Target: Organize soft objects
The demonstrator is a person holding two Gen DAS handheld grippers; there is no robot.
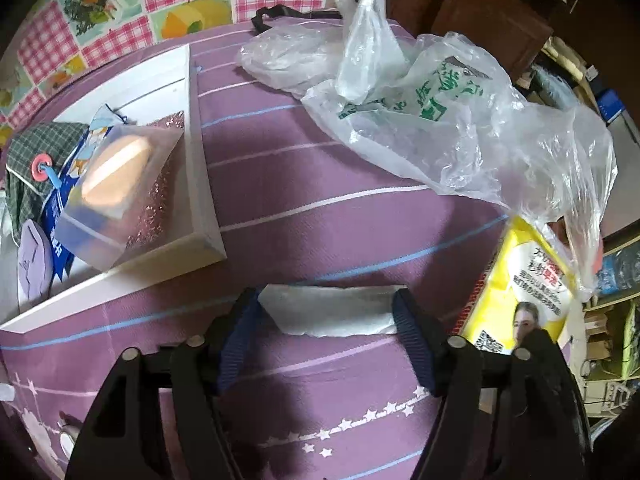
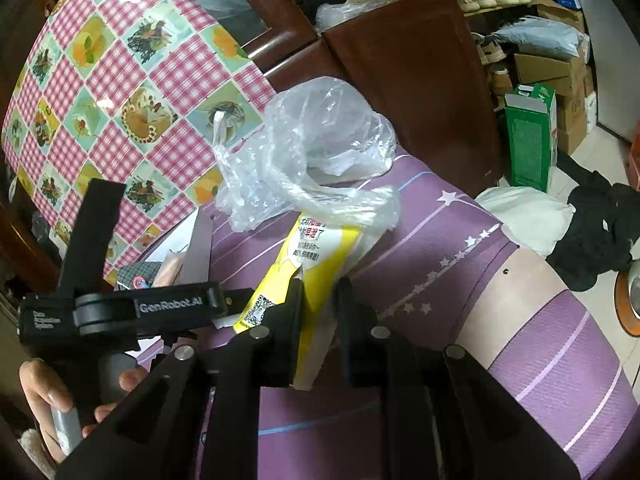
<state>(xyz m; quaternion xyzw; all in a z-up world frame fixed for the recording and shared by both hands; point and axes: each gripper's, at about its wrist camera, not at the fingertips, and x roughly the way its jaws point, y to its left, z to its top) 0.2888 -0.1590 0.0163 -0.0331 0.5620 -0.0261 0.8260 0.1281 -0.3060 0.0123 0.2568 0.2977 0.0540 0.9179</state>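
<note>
My left gripper [image 1: 326,314] is closed on a flat white folded cloth [image 1: 328,312], held across its width between the blue finger pads just above the purple striped mat [image 1: 320,184]. My right gripper [image 2: 320,300] is shut on a yellow and white soft pack [image 2: 316,264], lifted over the mat; the pack also shows in the left wrist view [image 1: 524,292]. Clear plastic bags [image 1: 420,92] lie crumpled on the mat behind, and one [image 2: 308,152] drapes over the pack's top. A white tray [image 1: 200,184] at the left holds a boxed orange sponge [image 1: 116,172], a plaid cloth [image 1: 32,160] and a lilac item [image 1: 34,264].
A pink checked tablecloth [image 2: 100,92] lies beyond the mat. A brown chair [image 2: 420,80] stands behind. The left gripper's body [image 2: 120,312] and a hand are at the lower left of the right wrist view. Boxes, a green carton [image 2: 530,136] and dark clothes clutter the floor at right.
</note>
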